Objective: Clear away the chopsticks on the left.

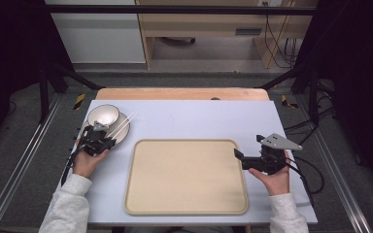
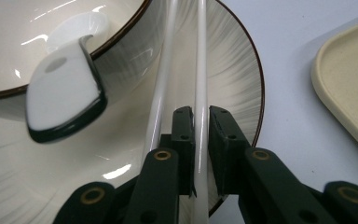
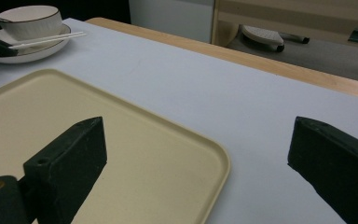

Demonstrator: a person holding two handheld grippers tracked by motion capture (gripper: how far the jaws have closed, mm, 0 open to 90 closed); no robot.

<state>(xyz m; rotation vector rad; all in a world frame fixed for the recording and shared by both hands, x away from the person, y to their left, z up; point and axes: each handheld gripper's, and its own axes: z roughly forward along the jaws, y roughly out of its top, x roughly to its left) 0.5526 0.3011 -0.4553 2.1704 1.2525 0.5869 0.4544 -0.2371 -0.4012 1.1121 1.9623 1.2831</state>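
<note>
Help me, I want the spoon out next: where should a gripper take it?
Probably by the handle end, coming from the plate's near side. The handle sticks out over the bowl's rim, flat and clear of the chopsticks.

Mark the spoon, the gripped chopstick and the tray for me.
spoon (image 2: 63,91), left gripper view, white handle face.
gripped chopstick (image 2: 200,70), left gripper view, shaft above the jaws.
tray (image 1: 187,177), high view, bare middle.

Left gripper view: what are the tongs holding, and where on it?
The left tongs clamp one white chopstick near its lower end over the plate; the second chopstick lies free beside it.
</note>
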